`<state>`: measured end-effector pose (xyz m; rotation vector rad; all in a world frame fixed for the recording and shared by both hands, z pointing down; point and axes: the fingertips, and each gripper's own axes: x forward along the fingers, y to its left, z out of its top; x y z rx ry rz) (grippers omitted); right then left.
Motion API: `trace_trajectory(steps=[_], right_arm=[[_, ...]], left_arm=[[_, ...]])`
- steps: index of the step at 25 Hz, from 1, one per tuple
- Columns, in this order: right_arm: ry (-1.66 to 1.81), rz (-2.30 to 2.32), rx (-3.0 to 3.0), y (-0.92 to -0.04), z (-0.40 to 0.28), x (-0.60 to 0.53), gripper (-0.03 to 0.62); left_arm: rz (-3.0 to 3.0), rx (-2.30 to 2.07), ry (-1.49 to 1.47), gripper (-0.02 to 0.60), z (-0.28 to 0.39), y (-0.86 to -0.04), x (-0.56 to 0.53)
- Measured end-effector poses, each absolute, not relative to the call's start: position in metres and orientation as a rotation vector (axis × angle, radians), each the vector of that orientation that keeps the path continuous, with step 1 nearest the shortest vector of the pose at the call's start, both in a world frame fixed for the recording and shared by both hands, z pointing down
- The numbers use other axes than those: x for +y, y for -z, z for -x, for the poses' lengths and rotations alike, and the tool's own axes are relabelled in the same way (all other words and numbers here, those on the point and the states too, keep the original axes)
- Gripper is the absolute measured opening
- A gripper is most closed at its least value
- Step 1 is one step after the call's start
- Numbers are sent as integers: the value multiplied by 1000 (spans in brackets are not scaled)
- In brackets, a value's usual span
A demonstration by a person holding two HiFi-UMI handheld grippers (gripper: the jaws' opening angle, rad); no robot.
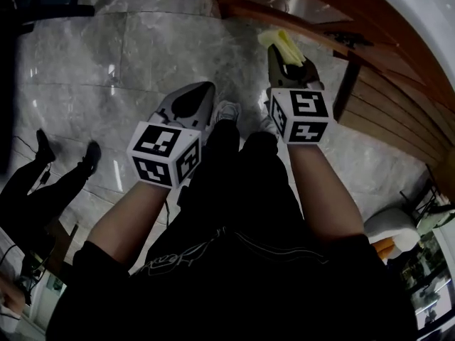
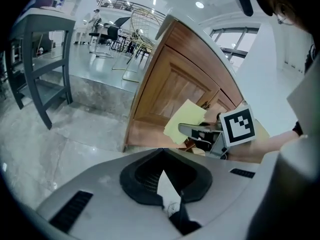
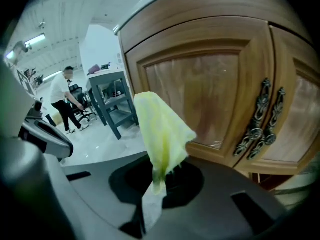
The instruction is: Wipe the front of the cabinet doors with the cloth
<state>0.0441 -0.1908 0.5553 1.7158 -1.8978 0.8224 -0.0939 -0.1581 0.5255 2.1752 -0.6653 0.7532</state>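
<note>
A yellow cloth (image 3: pixel 161 131) sticks up from my right gripper (image 3: pixel 156 178), whose jaws are shut on its lower end. The cloth hangs just in front of the left wooden cabinet door (image 3: pixel 200 96), and I cannot tell whether it touches the panel. Dark ornate handles (image 3: pixel 257 116) sit where the two doors meet. In the head view the cloth (image 1: pixel 283 43) points at the cabinet (image 1: pixel 398 91) at the upper right. My left gripper (image 1: pixel 202 92) is shut on nothing, left of the right one and away from the cabinet. Its own view shows the cloth (image 2: pixel 185 121) and door (image 2: pixel 172 86) ahead.
Grey marble floor (image 1: pixel 142 55) lies below. A dark table (image 3: pixel 112 101) stands to the left of the cabinet, with chairs and a person (image 3: pixel 65 99) farther back. The person's legs and shoes (image 1: pixel 226 112) are below the grippers. Another person's legs (image 1: pixel 43 183) are at the left.
</note>
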Motion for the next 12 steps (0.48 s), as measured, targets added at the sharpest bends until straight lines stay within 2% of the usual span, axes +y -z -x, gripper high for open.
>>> trace_trajectory(steps=[12], right_arm=[[-779,-1491,-2025,-581,34,-235,41]], left_arm=[[-2071,-839,-679,6,160,-535,-175]])
